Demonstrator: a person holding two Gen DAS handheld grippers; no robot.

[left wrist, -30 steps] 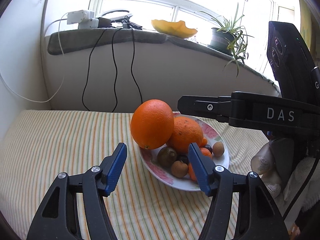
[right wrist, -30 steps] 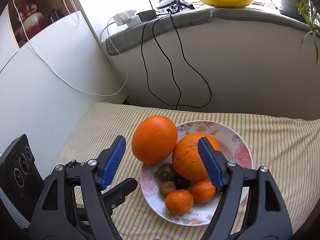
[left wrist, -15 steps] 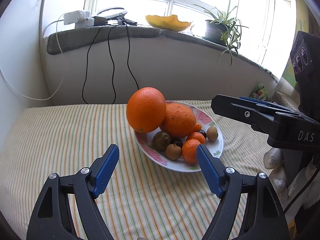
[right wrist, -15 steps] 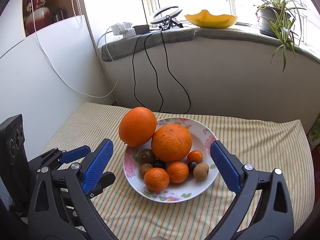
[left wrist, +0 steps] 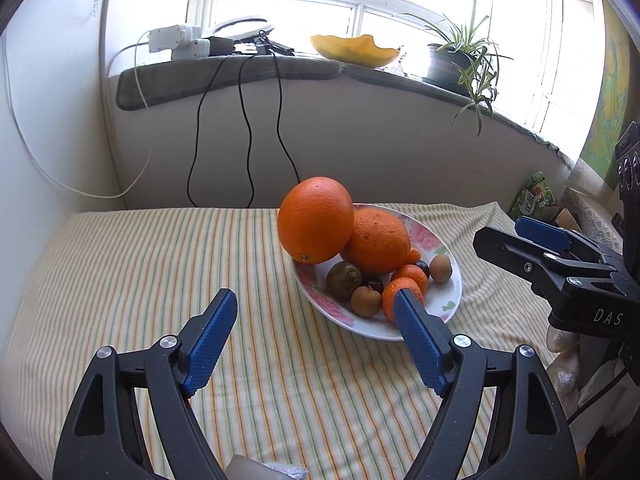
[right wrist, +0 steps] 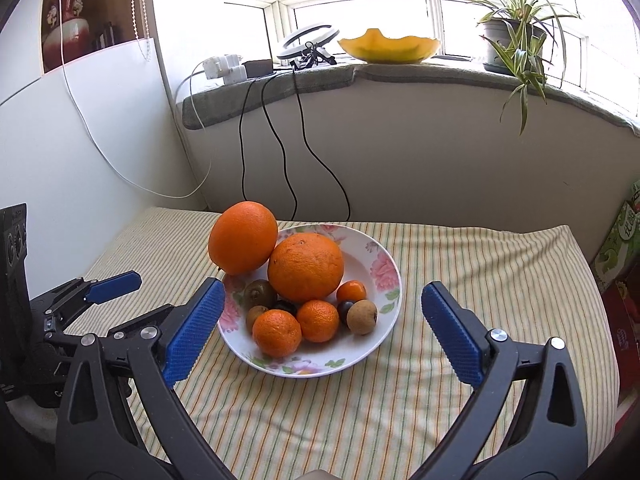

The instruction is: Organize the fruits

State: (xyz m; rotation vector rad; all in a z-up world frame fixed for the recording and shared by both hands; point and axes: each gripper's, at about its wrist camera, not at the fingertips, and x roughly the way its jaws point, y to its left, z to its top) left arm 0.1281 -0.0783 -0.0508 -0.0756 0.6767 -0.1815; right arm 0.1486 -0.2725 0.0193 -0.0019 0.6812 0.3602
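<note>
Nearest the lenses, short of the floral plate, the left gripper and right gripper are both hanging with jaws spread wide and nothing between them. On the plate, small tangerines, brown longans and a kiwi are crowding its near side. Behind them a rough orange is propping up a smooth orange, which is overhanging the plate's far-left rim. Nudging either one would likely be sending the smooth orange rolling onto the striped cloth
</note>
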